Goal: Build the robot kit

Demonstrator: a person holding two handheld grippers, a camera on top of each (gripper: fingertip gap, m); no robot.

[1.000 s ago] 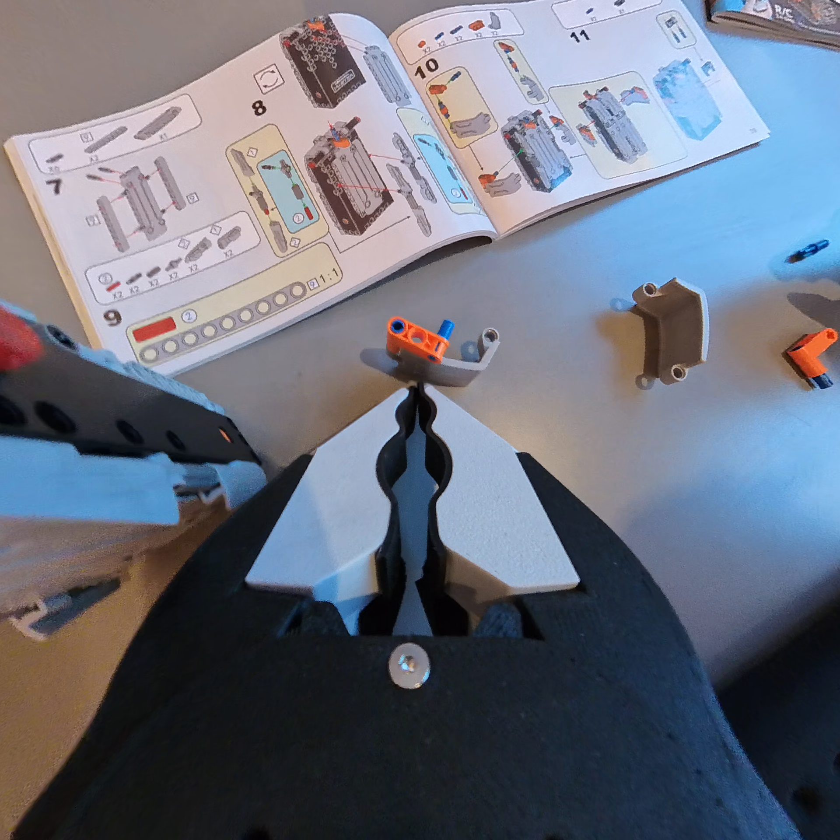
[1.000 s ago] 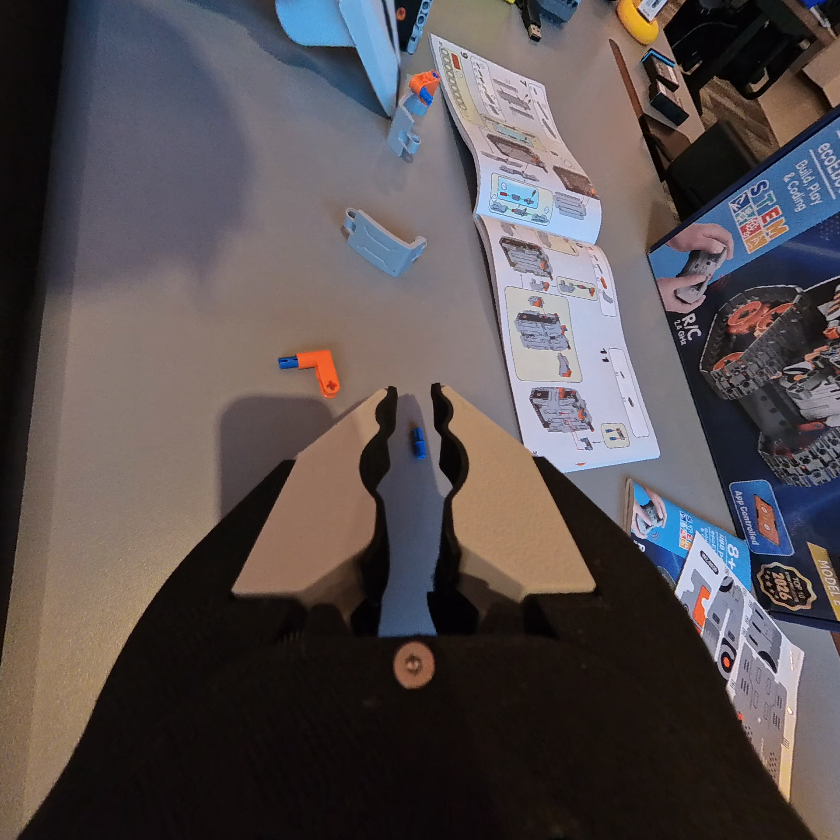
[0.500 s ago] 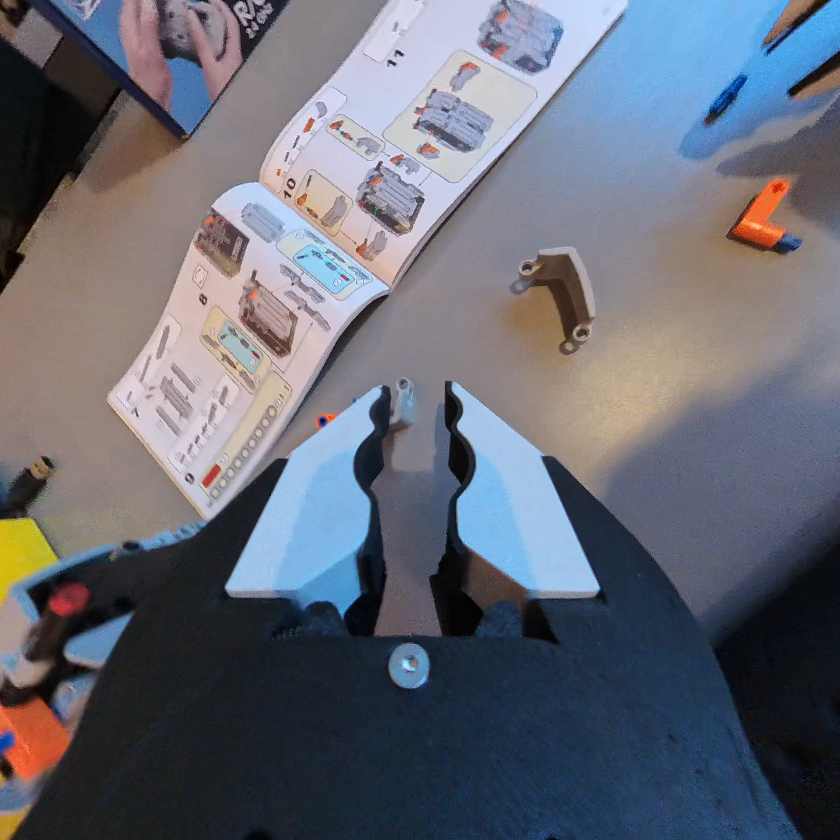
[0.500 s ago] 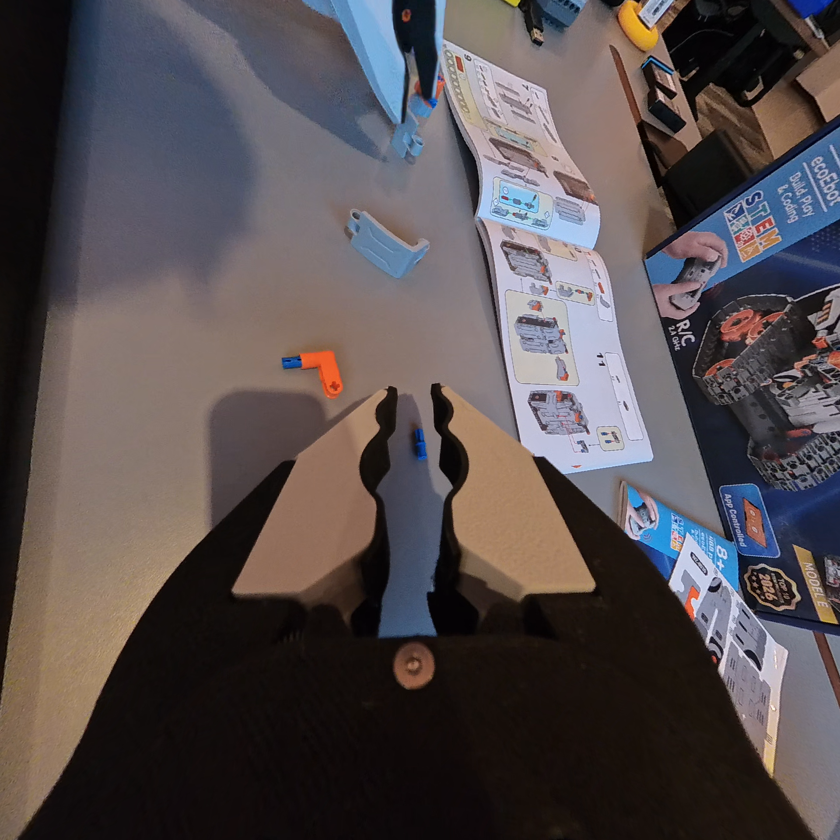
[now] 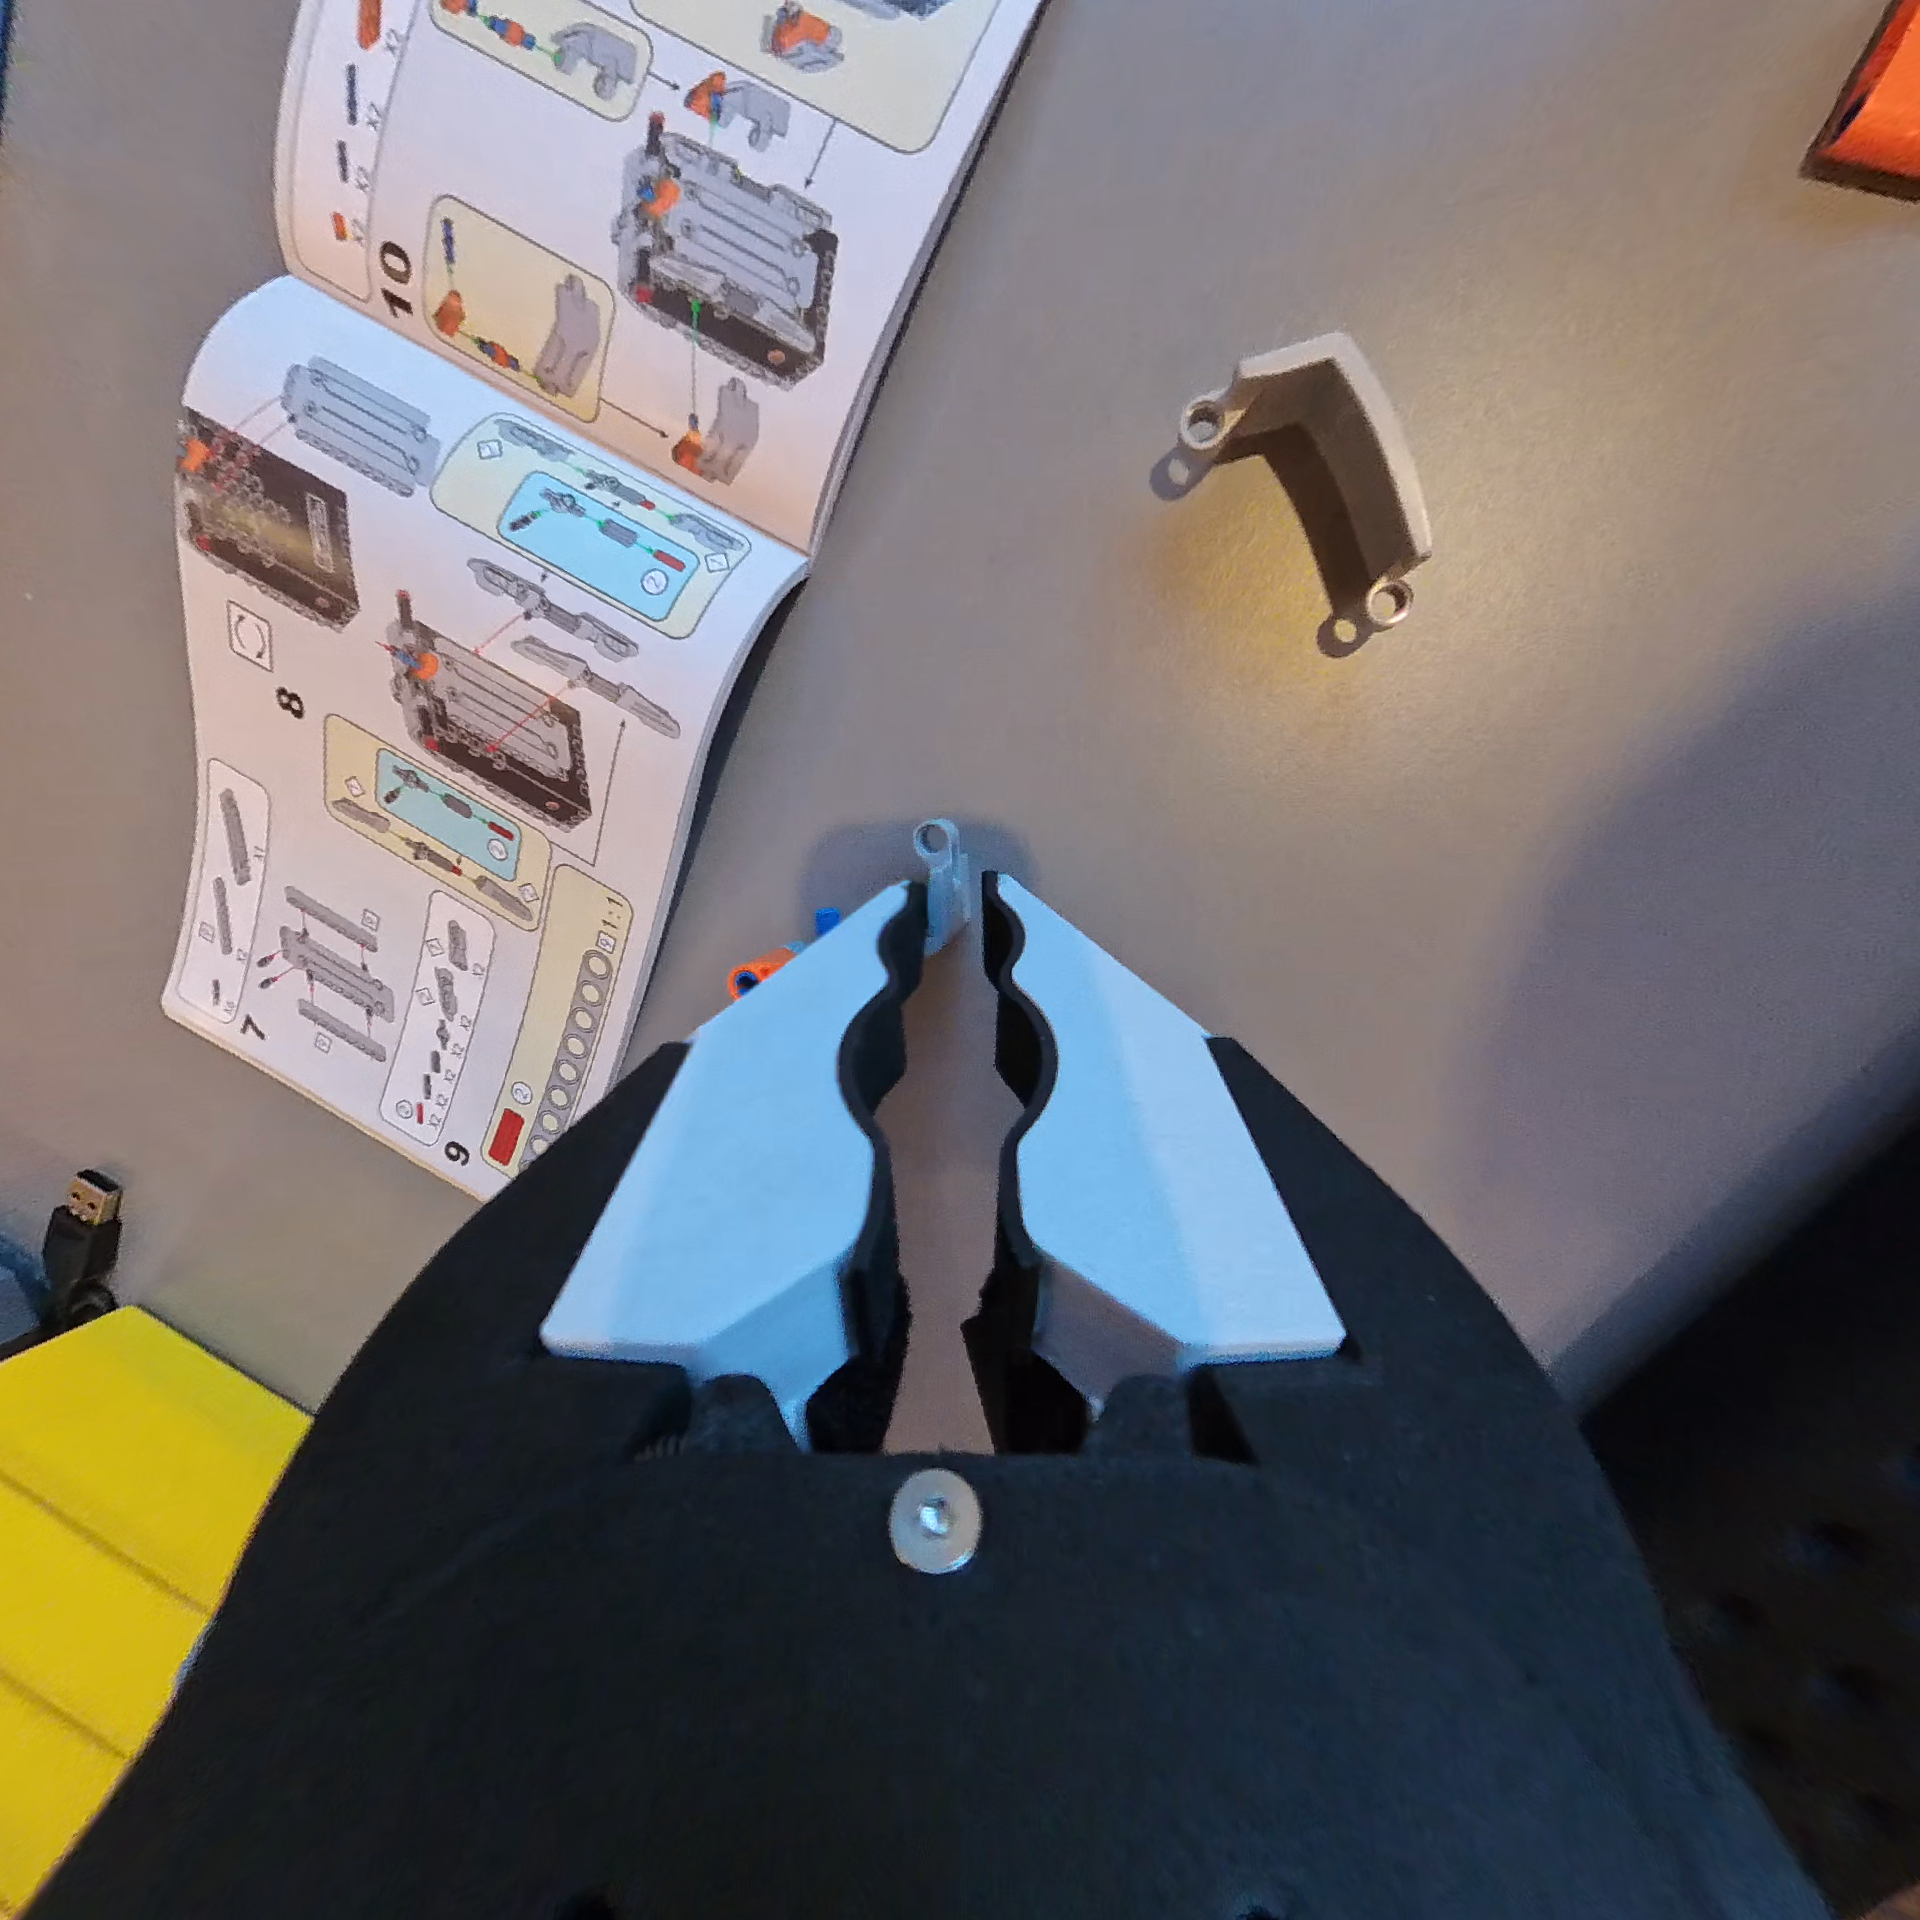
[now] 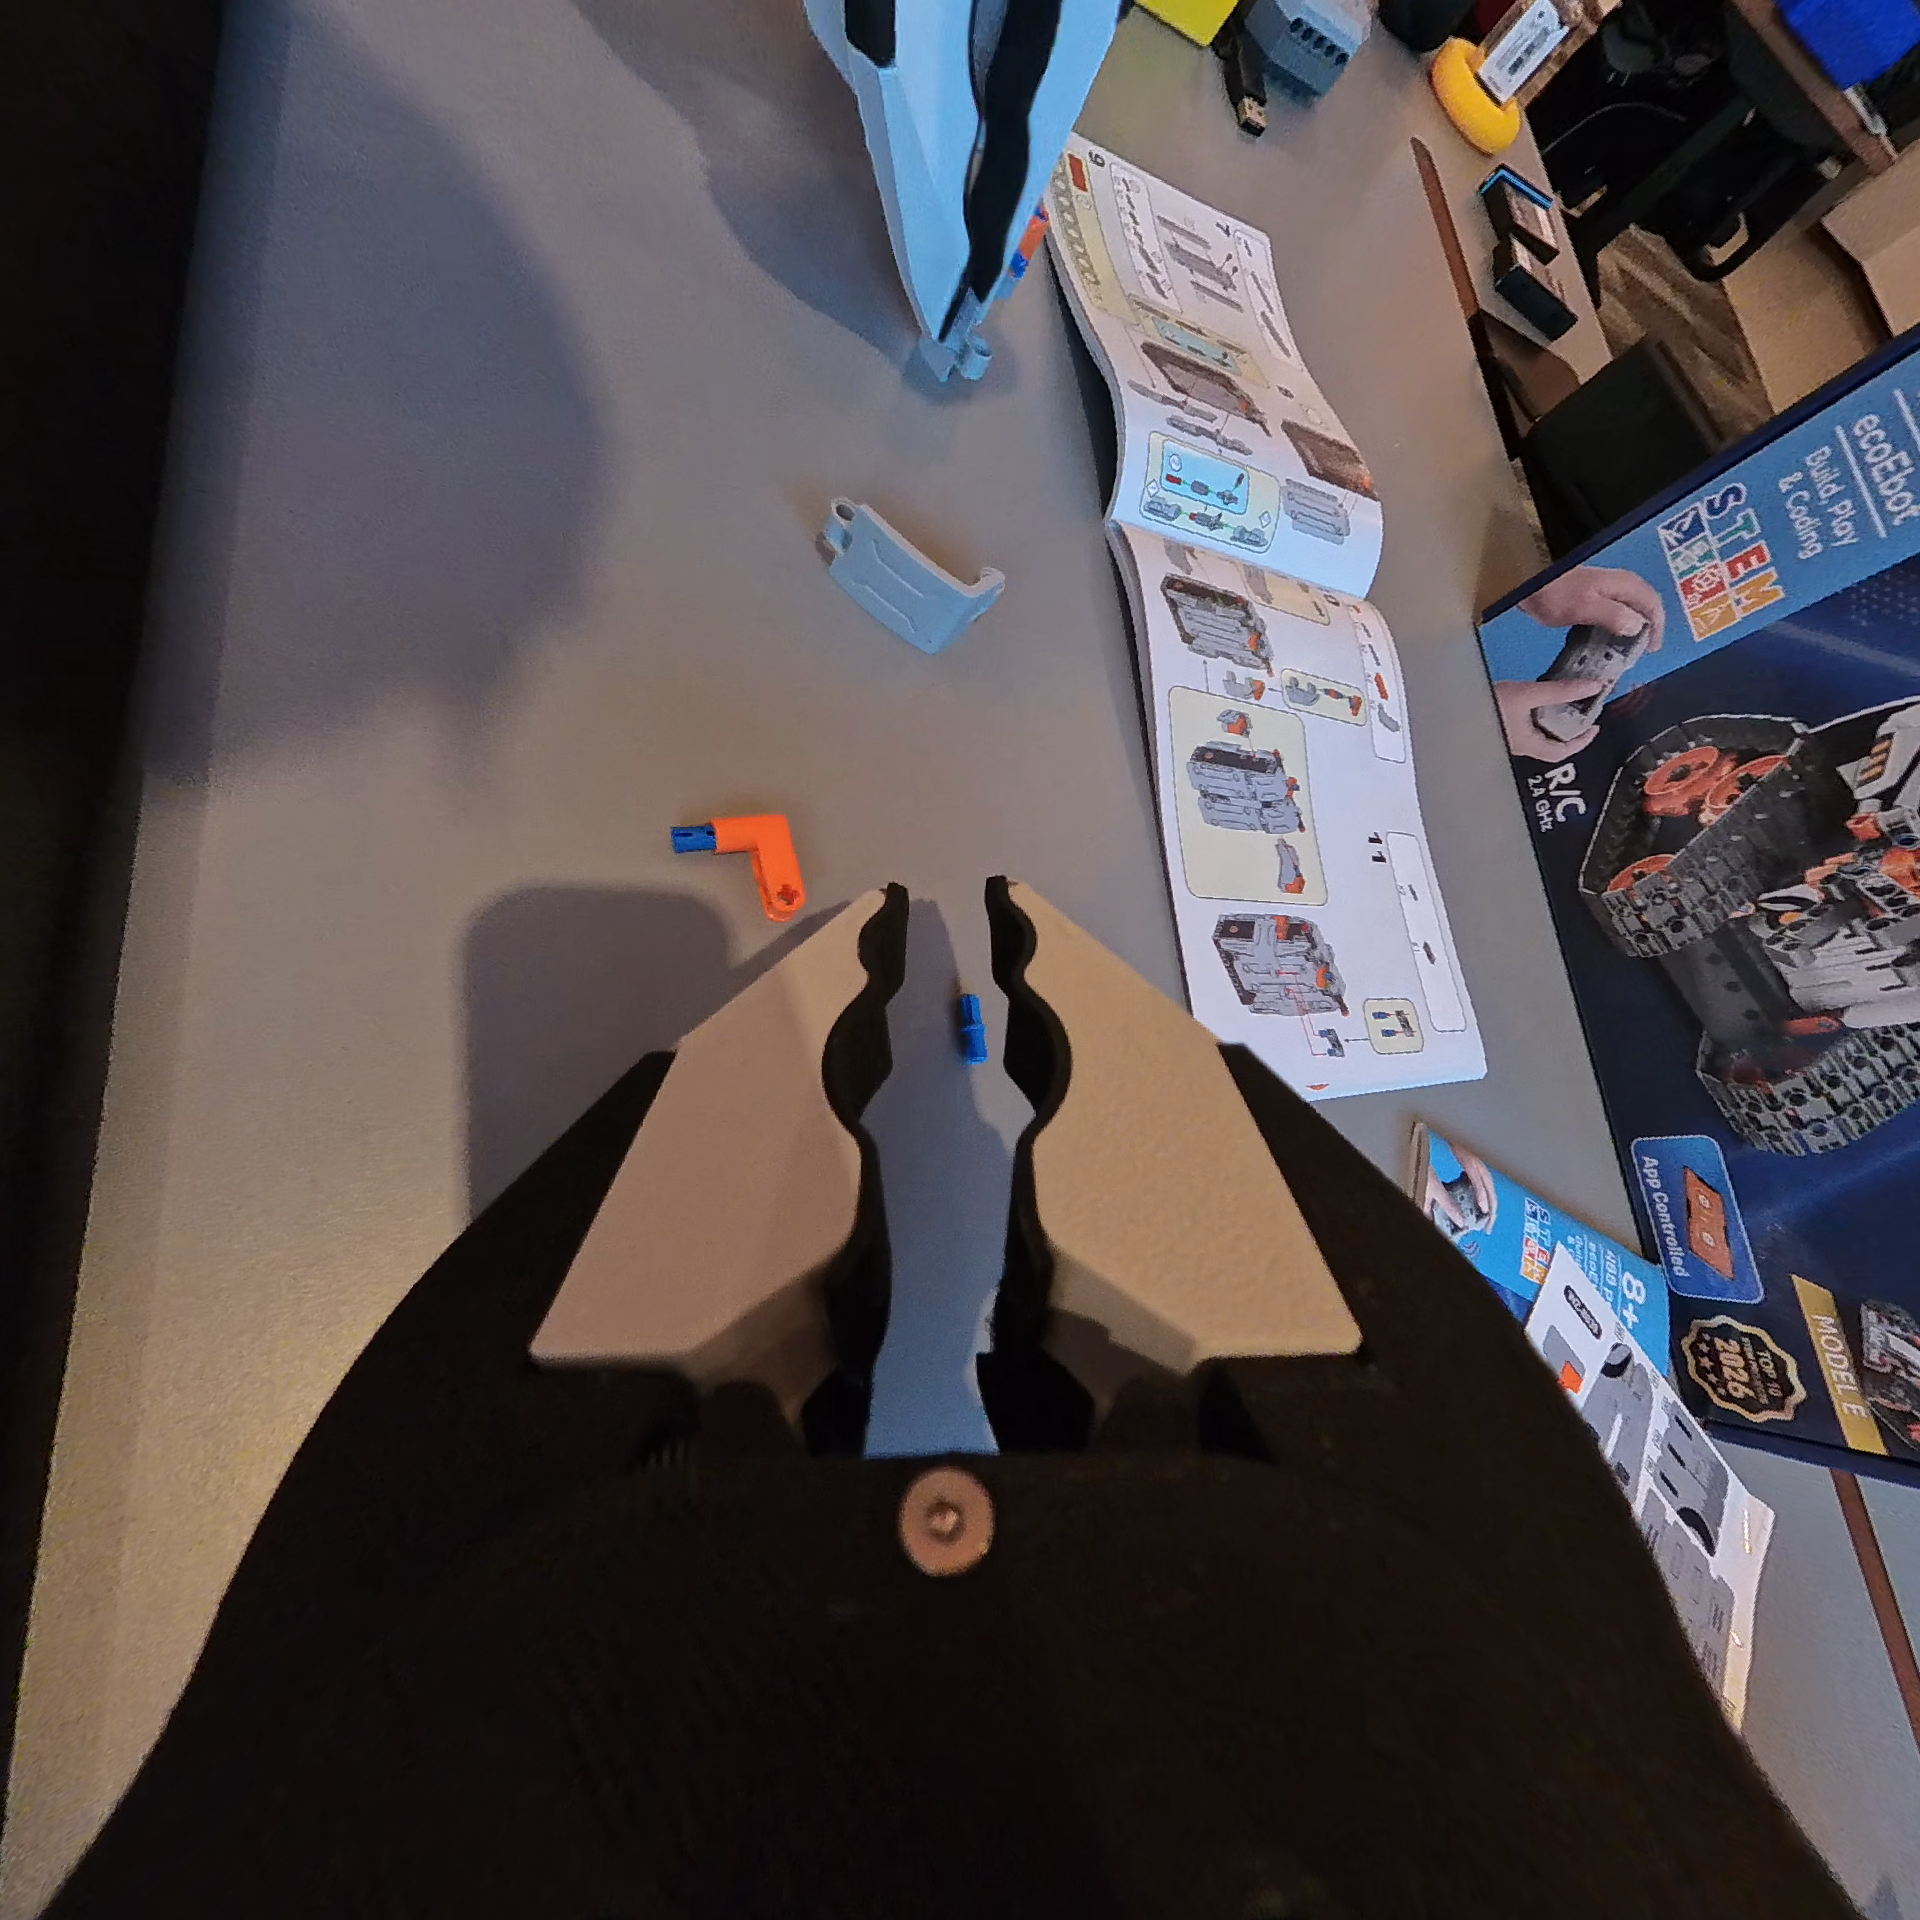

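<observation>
Lying lengthwise between the spread fingers of the right claw (image 6: 943, 885), a small blue plastic pin (image 6: 970, 1028) sits nearer the right-hand finger, while the left claw (image 5: 952, 883) stands narrowly parted around a pale grey curved plastic piece (image 5: 943, 883), grip uncertain.

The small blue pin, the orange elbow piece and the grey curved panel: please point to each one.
small blue pin (image 6: 969, 1028), right wrist view, its middle.
orange elbow piece (image 6: 766, 844), right wrist view, its corner.
grey curved panel (image 5: 1340, 457), left wrist view, its curved face.

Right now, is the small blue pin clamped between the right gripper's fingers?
No, the blue pin lies loose on the table in the open gap of the right gripper.
</observation>
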